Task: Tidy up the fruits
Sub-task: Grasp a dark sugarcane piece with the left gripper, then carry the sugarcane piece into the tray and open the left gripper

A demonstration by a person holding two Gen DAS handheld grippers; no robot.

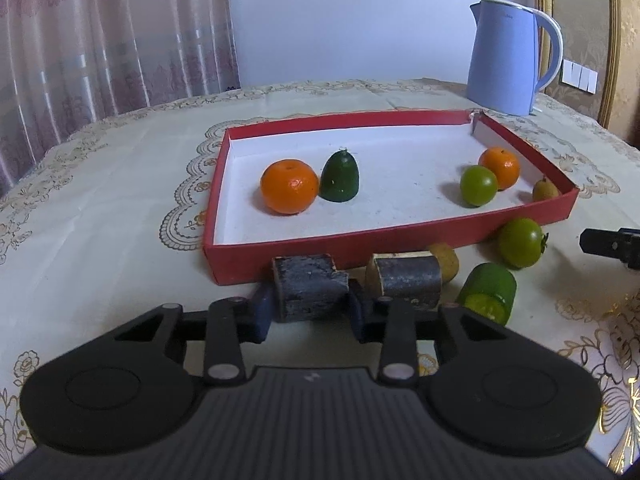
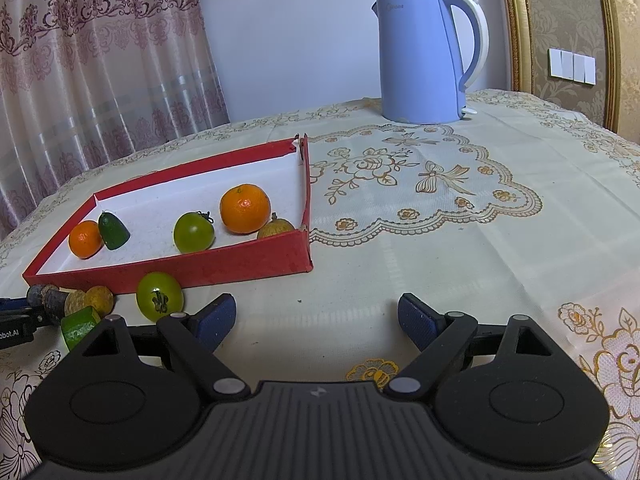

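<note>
Nearest you, your left gripper point(image 1: 310, 312) has its blue pads pressed against a dark bark-covered chunk point(image 1: 308, 288) on the desk point(image 1: 100, 208), hard against the front wall of the red tray point(image 1: 280, 250). A second dark chunk point(image 1: 408, 282), a yellowish piece point(image 1: 448, 260), a cut green piece point(image 1: 490, 296) and a green tomato point(image 1: 520, 242) crowd just beside it. Inside the tray sit two oranges point(image 1: 289, 187), a dark green cone-shaped fruit point(image 1: 340, 177), a green round fruit point(image 1: 478, 185) and a small brownish fruit point(image 1: 544, 190). Your right gripper point(image 2: 316, 320) hangs wide apart, holding nothing. A blue kettle point(image 2: 424, 56) stands behind.
</note>
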